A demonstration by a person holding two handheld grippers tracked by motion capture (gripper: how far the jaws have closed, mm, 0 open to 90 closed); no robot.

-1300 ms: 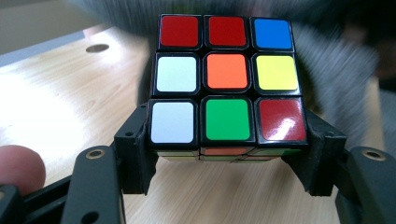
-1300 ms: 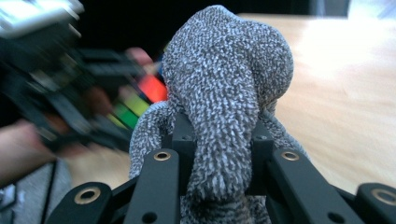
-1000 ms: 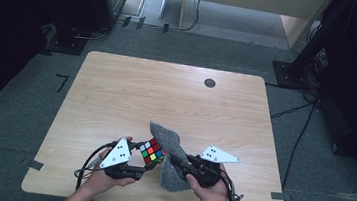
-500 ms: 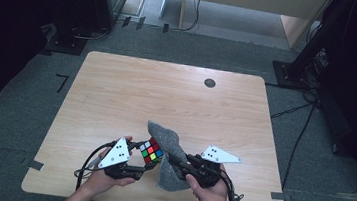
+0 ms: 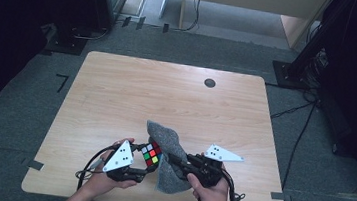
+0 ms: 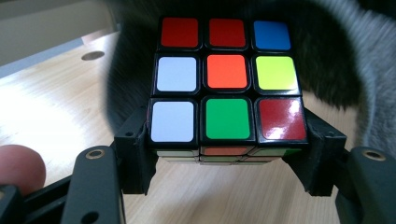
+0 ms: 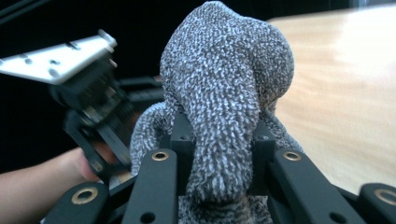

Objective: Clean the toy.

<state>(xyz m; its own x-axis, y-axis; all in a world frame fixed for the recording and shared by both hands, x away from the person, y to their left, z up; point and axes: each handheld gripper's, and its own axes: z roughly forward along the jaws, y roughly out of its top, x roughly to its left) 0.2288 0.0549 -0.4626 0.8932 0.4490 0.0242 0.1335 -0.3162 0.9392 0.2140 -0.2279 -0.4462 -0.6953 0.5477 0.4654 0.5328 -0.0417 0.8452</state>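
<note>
Risk sits mostly with the cloth, judging by how the two things meet near the table's front edge. From the high view, the left gripper clamps a colour-tiled puzzle cube just above the wooden table, and the right gripper pinches a grey knitted cloth that rises beside the cube and drapes down to the tabletop. Cloth and cube appear to touch. If the cloth is rubbed hard across the cube, its loops could catch on a tile edge and twist a layer, or drag the cube out of the jaws.

In the left gripper view, the jaws press on the bottom layer of the puzzle cube from both sides, low down; so shallow a hold could let the cube tip forward under a push. The grey knitted cloth curves behind it.

In the right gripper view, the jaws squeeze a bunched fold of the grey knitted cloth. A thin fold could slip free if pulled.

No brand, label or writing is readable anywhere; the cube's tiles are plain colours.
</note>
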